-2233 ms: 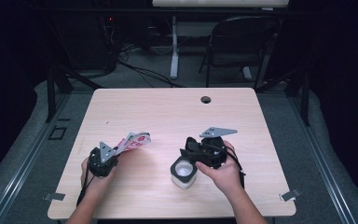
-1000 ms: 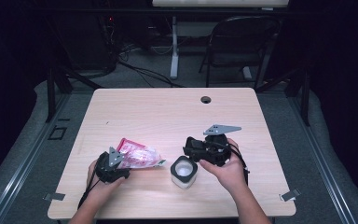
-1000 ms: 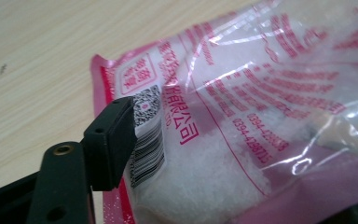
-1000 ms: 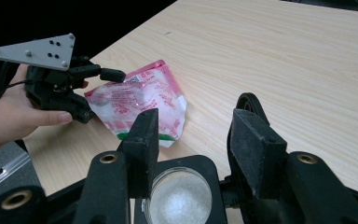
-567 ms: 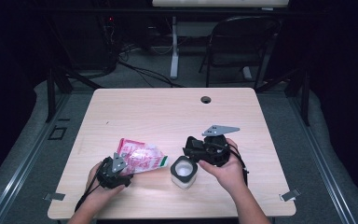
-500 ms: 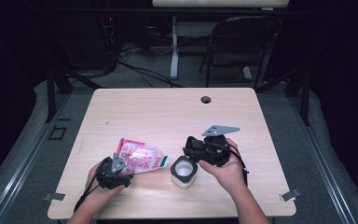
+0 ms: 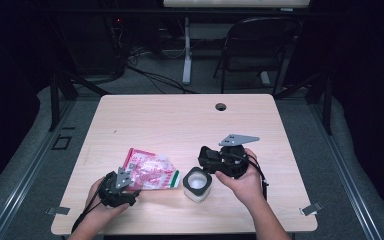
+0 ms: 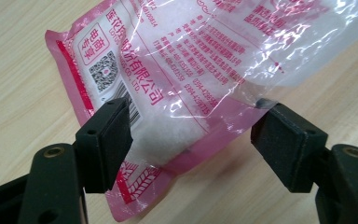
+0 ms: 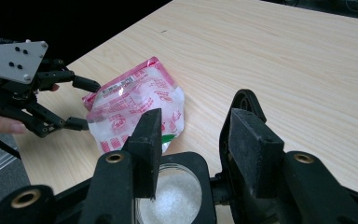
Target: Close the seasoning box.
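On worktop (image 7: 180, 120), near edge: bag (image 7: 150, 170) lies flat beside jar (image 7: 196, 184). Left claw (image 8: 191, 135) open, straddling bag corner, pads apart. Right claw (image 9: 196, 140) open above jar, jaws just been closing, nothing between. Risk: careless grab crumples bag, nudges jar, spills granules.

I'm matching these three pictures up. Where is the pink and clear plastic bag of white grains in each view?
High view: pink and clear plastic bag, lower left of centre.
Left gripper view: upper centre, its end between open jaws.
Right gripper view: left of centre.
Shared landmark: light wooden table.
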Tool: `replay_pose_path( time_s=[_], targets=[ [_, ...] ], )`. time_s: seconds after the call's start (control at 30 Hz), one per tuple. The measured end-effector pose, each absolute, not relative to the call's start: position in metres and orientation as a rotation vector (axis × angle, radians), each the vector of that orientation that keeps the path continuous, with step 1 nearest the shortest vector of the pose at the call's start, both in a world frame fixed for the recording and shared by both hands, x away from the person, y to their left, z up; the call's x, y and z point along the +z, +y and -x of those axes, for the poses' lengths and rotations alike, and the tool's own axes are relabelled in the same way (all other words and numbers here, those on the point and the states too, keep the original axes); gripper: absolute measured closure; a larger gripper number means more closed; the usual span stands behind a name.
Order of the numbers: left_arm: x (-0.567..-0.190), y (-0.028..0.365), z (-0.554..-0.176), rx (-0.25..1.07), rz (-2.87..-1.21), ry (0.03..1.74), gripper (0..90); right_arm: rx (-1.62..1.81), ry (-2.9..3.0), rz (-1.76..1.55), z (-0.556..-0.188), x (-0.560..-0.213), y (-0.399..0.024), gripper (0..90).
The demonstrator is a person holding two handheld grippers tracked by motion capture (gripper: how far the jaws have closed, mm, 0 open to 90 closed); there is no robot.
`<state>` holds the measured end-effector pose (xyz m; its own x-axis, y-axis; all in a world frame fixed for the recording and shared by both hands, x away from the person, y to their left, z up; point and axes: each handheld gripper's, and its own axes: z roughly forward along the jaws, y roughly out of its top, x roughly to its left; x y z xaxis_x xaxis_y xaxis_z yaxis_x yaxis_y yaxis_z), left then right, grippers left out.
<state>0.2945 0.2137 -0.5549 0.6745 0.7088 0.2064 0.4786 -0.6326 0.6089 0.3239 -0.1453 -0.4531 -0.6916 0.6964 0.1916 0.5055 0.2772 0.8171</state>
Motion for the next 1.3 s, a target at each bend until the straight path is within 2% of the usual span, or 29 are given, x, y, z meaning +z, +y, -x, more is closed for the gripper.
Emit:
replay_pose_path(
  time_s=[0.3,1.07,1.3],
  targets=[
    [-0.546,0.209,-0.286,0.567,-2.353,0.854,30.1,1.396,2.326,-1.123,-0.324,-0.453,-0.147,54.6],
    [-0.542,0.212,-0.289,0.526,-2.247,0.874,34.7,1.384,2.258,-1.127,-0.320,-0.441,-0.153,50.2],
    [-0.542,0.213,-0.291,0.491,-2.221,0.886,36.3,1.416,2.242,-1.155,-0.320,-0.438,-0.165,55.6]
  ],
)
